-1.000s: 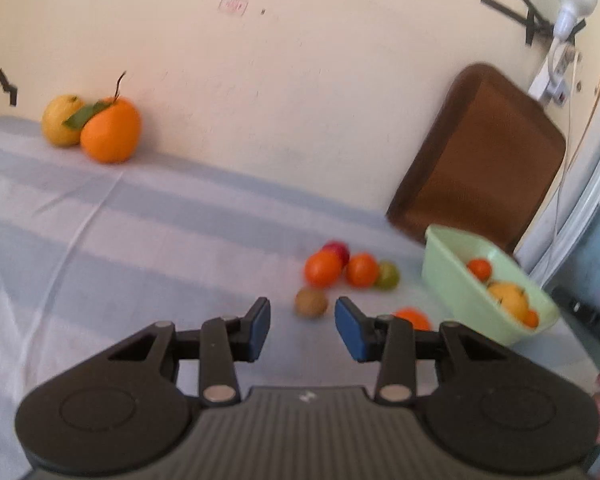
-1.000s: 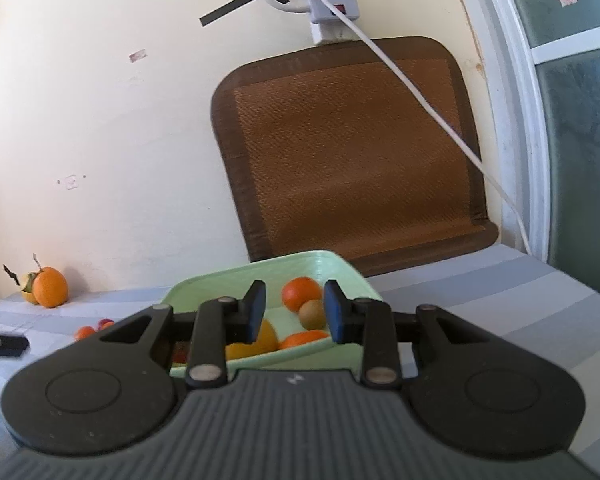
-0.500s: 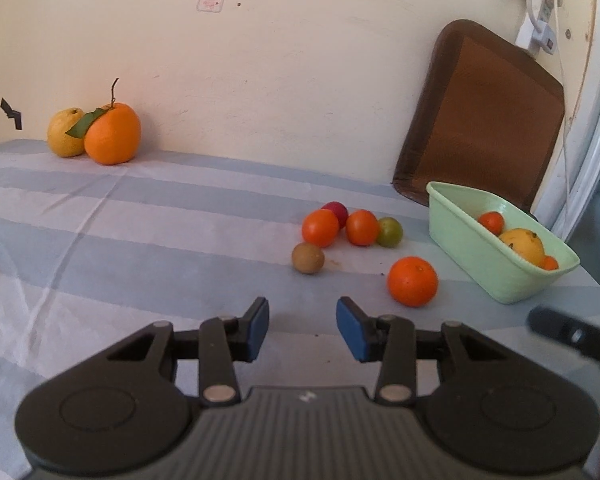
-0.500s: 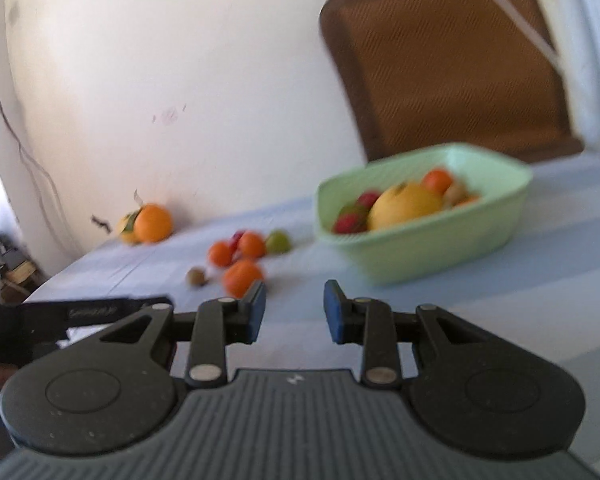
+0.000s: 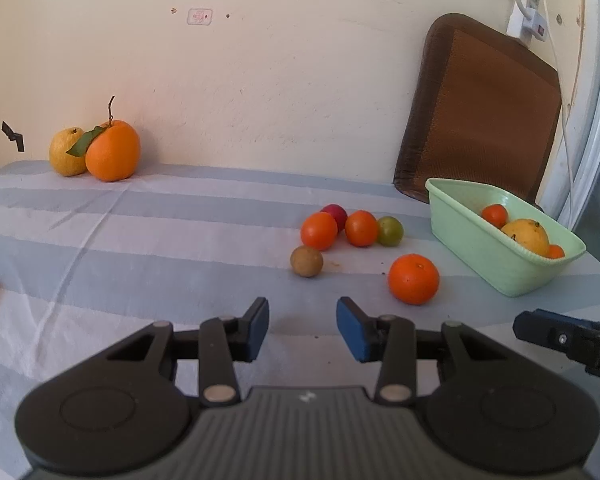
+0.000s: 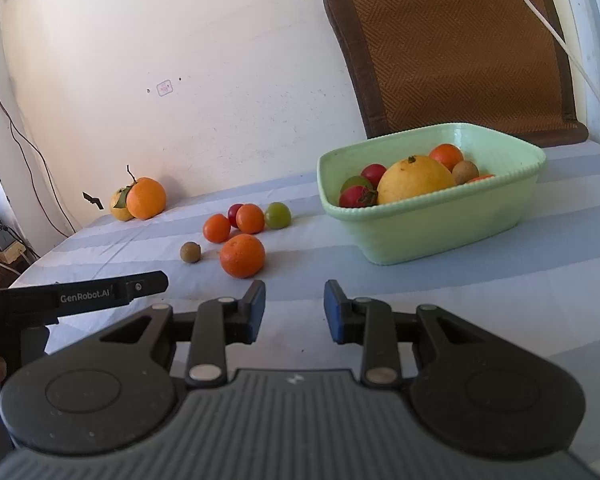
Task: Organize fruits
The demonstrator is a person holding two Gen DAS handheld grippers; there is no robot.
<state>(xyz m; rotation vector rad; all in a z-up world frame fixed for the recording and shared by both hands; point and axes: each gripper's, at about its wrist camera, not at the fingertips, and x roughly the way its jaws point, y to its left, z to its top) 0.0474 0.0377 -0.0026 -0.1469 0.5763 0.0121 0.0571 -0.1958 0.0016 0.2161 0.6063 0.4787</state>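
Left gripper (image 5: pixel 303 328) and right gripper (image 6: pixel 295 311): both held above the striped tablecloth (image 5: pixel 140 240), jaws parted with nothing between them. Green basin (image 6: pixel 440 224): set near the brown mat (image 6: pixel 452 48), filled with mixed fruit. Loose fruit: an orange (image 6: pixel 242 256), a small brown fruit (image 6: pixel 190 252) and four small fruits grouped beside the basin; a large orange (image 5: pixel 113 151) and a yellow fruit (image 5: pixel 67 152) placed against the wall.

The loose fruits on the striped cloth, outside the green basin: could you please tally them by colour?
Orange: 4
Yellow: 1
Red: 1
Green: 1
Brown: 1
Total: 8
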